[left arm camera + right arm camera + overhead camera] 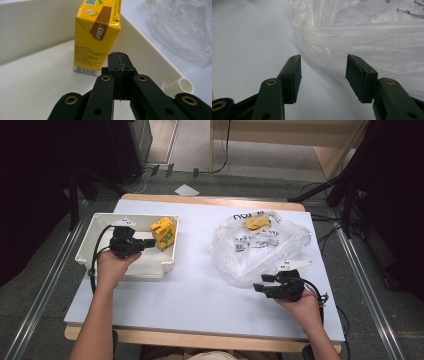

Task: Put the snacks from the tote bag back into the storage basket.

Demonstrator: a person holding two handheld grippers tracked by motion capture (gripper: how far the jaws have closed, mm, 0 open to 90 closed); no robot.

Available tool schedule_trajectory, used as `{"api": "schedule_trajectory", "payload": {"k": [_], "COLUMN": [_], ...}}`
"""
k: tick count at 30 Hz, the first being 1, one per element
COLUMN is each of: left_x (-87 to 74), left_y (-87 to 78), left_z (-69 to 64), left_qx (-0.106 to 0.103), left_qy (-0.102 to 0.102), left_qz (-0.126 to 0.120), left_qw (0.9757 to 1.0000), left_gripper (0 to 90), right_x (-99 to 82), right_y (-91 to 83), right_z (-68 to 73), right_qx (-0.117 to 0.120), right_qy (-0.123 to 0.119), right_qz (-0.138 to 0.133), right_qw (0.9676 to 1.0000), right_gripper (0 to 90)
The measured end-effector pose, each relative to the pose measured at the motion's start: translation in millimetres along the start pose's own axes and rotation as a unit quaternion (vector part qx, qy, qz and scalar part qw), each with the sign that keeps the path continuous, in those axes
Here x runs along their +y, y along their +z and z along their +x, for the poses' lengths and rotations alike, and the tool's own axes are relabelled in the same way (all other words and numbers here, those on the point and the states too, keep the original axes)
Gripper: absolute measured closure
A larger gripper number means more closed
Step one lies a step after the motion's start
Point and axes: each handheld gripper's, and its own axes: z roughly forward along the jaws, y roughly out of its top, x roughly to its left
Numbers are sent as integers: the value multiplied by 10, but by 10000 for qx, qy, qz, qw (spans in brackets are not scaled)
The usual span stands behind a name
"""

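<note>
Room held a white-topped table point(200, 290) with wooden edge, grey carpet floor point(45, 285), pale wooden furniture point(280, 132) behind, black stands point(345, 190) alongside.

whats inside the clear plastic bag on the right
Through the clear plastic bag a yellow carton shows near its far end, with black-printed white labels. Anything deeper under the crumpled folds cannot be made out.

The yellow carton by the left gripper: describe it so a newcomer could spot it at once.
On the table's left side sits a white tray. The drink carton stands upright in its far right corner. It is bright yellow with a brown flap, and stands free, unlike the yellow item inside the clear plastic bag.
</note>
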Motion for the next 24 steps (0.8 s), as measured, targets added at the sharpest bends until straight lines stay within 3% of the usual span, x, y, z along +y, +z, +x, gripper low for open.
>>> {"api": "schedule_trajectory", "payload": {"k": [12, 18, 24], "left_x": [-11, -19, -32], "left_y": [209, 293, 338], "left_z": [-18, -22, 33], "left_qx": [-56, 72, -79], "left_qy": [41, 122, 49], "left_qz": [148, 276, 204], "left_qw": [9999, 9995, 9997], "left_gripper": [900, 900, 900], "right_x": [0, -1, -2], "right_y": [17, 18, 20], "right_z": [21, 33, 26], "right_qx": [37, 35, 36], "right_qy": [-29, -47, -47], "right_qz": [20, 32, 36], "right_qw": [10000, 10000, 10000], "right_gripper": [477, 478, 478]}}
